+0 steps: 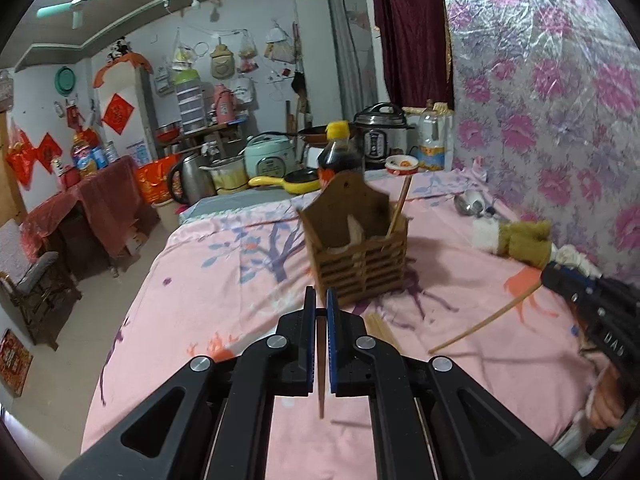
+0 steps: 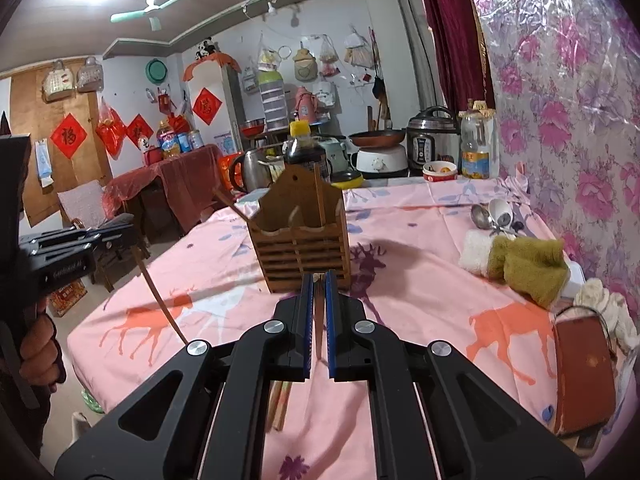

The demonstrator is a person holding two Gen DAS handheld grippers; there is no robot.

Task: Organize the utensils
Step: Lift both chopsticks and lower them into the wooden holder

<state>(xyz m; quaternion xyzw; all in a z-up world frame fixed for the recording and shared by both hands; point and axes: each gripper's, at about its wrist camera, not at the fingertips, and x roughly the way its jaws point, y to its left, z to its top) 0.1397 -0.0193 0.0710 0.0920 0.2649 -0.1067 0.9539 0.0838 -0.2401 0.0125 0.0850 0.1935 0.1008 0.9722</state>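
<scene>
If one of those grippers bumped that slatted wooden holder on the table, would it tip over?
Possibly. The wooden holder stands tall with a raised back, on soft cloth. It looks light, with one chopstick visible inside, so a high push would likely tip it.

Black two-finger grippers with blue pads

The left gripper [image 1: 321, 300] and right gripper [image 2: 319, 284] have black linkage arms, round silver screws and blue-edged fingers [image 1: 331, 320]; a bare hand [image 2: 38, 346] grips a black handle at lower left.
</scene>
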